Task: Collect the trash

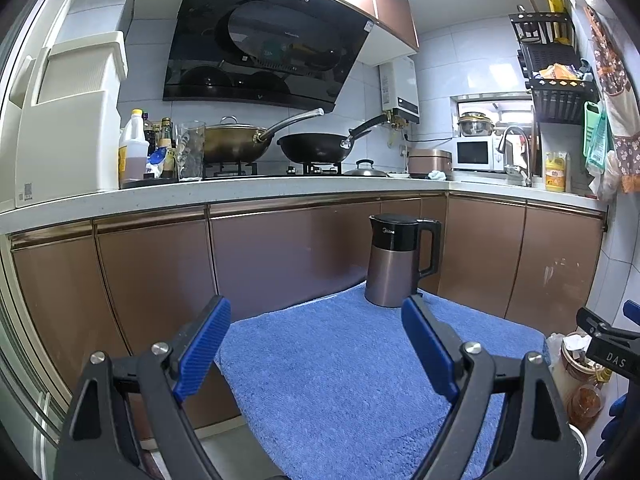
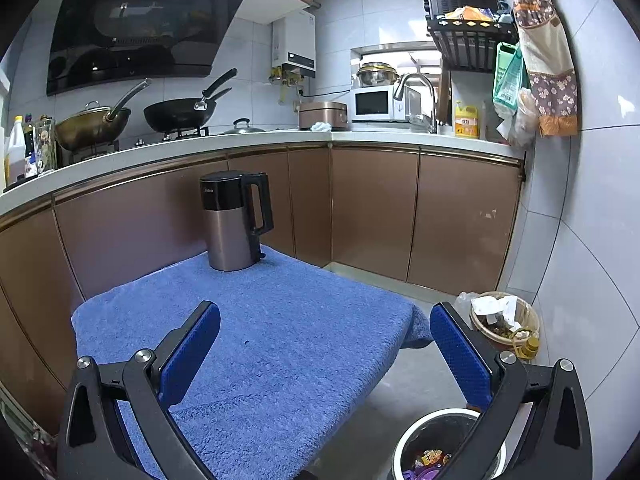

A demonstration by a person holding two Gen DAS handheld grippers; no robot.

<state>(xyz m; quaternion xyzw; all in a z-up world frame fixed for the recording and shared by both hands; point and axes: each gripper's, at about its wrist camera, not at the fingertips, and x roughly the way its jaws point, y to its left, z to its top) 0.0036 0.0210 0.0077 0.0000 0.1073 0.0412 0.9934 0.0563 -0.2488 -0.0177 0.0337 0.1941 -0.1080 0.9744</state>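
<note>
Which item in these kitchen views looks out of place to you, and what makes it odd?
The electric kettle stands upright on the far edge of the blue towel that covers a low surface in front of the cabinets, not on the counter with the other appliances. No base or plug shows. Nothing looks spilled or broken.

Blue towel (image 2: pixel 280 340), brown-and-black kettle (image 2: pixel 234 220), blue ribbed fingers (image 1: pixel 204 354)
</note>
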